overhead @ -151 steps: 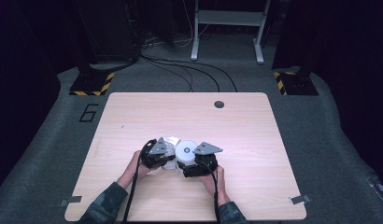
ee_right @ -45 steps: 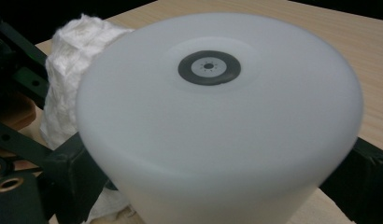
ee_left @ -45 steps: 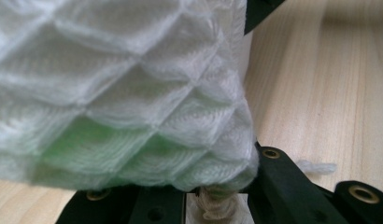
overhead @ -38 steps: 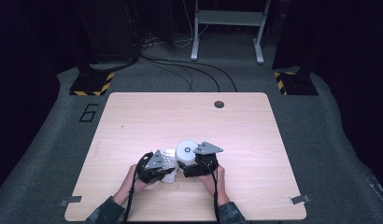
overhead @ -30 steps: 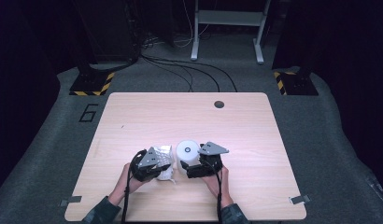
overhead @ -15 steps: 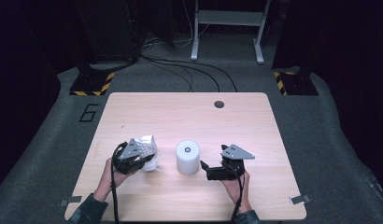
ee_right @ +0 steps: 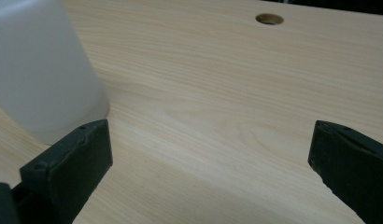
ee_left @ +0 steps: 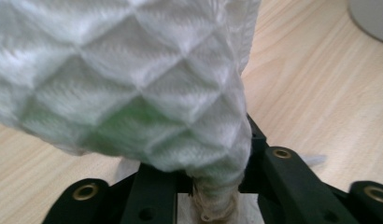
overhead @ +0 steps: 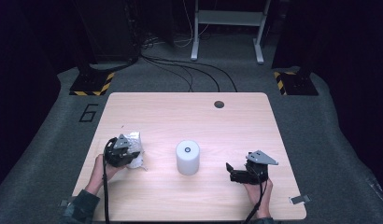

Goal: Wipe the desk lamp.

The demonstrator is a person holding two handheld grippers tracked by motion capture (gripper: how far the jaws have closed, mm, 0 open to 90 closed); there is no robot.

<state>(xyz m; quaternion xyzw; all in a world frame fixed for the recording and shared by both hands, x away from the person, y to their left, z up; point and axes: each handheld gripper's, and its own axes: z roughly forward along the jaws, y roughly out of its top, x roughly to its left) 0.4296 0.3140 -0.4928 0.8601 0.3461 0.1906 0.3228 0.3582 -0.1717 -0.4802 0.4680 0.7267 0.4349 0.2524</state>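
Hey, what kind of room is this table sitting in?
Likely a lab or recording studio rather than a home: the light wooden table stands on grey carpet with yellow-and-black striped hazard bases, black cables trailing across the floor, and a white number six marked beside it.

Place: a recording lab or test studio, dim and bare.
Floor: grey carpet [overhead: 348,154] with a painted number 6 [overhead: 88,112].
Stands: hazard-striped bases [overhead: 92,84], loose cables [overhead: 189,70], metal frame [overhead: 227,28] beyond the worktop [overhead: 189,112].

Both claws pulled apart from paper roll [overhead: 187,157]; left claw [overhead: 129,156] carried torn sheet [overhead: 132,142] off, jaws easing open.
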